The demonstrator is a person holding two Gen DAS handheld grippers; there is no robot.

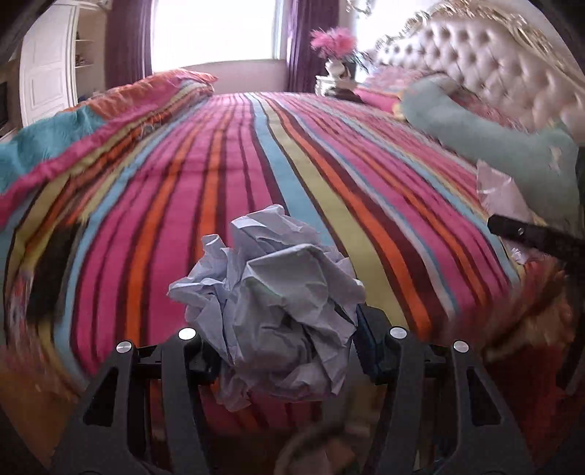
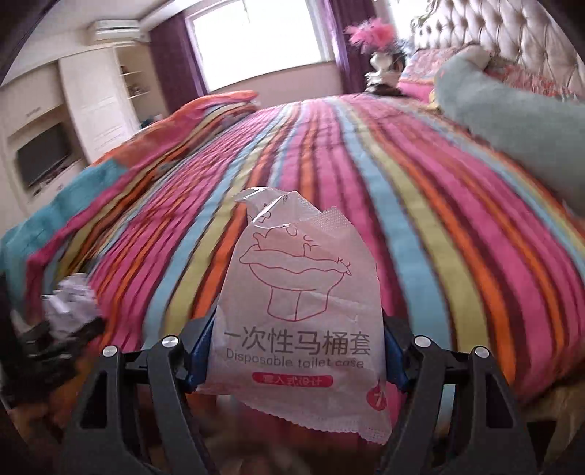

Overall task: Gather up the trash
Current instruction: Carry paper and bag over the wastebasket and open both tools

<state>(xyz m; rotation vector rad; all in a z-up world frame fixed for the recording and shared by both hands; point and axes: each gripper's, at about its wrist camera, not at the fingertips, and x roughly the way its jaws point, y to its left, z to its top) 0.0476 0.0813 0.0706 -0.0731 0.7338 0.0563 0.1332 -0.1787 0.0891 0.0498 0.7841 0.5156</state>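
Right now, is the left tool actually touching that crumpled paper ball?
Touching. The left wrist view shows the left tool with its fingers pressed against both sides of the crumpled paper ball, holding it above the striped bedspread.

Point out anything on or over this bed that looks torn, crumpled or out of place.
Two things. The left gripper holds a crumpled paper ball. The right gripper holds a plastic wrapper printed "Disposable toilet case", its top edge ripped open. Behind them, a folded quilt lies bunched along one side of the striped bedspread.

Blown-out window (image 1: 215,29) backlights; fisheye edges smear with what looks like motion blur.
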